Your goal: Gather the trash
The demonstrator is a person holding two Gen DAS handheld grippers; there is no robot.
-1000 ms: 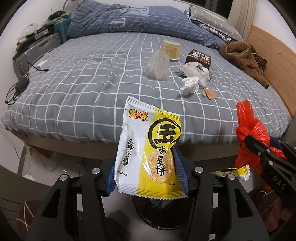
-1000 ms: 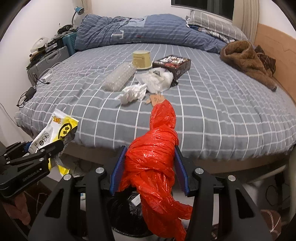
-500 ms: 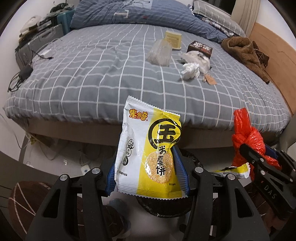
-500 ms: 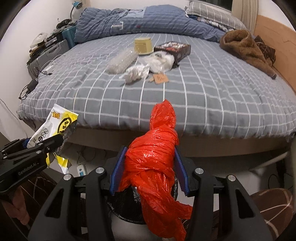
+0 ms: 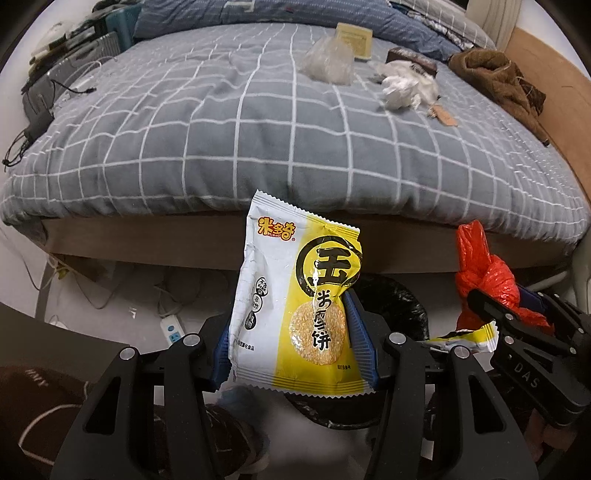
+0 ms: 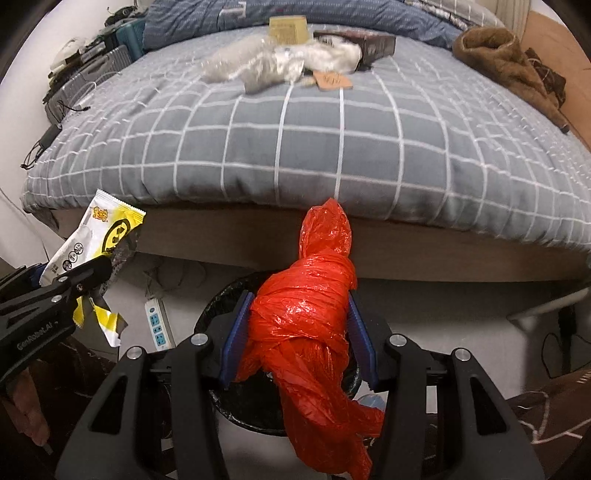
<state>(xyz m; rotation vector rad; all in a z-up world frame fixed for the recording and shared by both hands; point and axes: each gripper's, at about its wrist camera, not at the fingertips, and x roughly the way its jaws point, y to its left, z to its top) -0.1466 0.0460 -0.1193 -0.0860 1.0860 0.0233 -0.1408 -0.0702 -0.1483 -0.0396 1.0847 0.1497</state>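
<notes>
My left gripper (image 5: 295,343) is shut on a yellow and white snack wrapper (image 5: 291,314), held upright over a black-lined trash bin (image 5: 399,302) on the floor below the bed edge. My right gripper (image 6: 297,336) is shut on a knotted red plastic bag (image 6: 306,325), held above the same bin (image 6: 221,306). Each gripper shows in the other's view: the right one (image 5: 517,325) with the red bag (image 5: 484,280), the left one (image 6: 74,284) with the wrapper (image 6: 96,236). More trash lies far back on the bed: crumpled white paper (image 5: 402,86), a clear plastic bag (image 5: 328,62).
The grey checked bed (image 5: 258,129) fills the upper view. On it are a tan cup (image 6: 288,27), a dark box (image 6: 373,44), a paper tag (image 6: 332,79) and a brown garment (image 6: 509,66). A power strip (image 6: 157,325) and cables lie on the floor.
Both grippers have pulled back from the bed and lowered, still holding the wrapper and the red bag. The bed edge has risen in view and the bin shows more fully beneath.
</notes>
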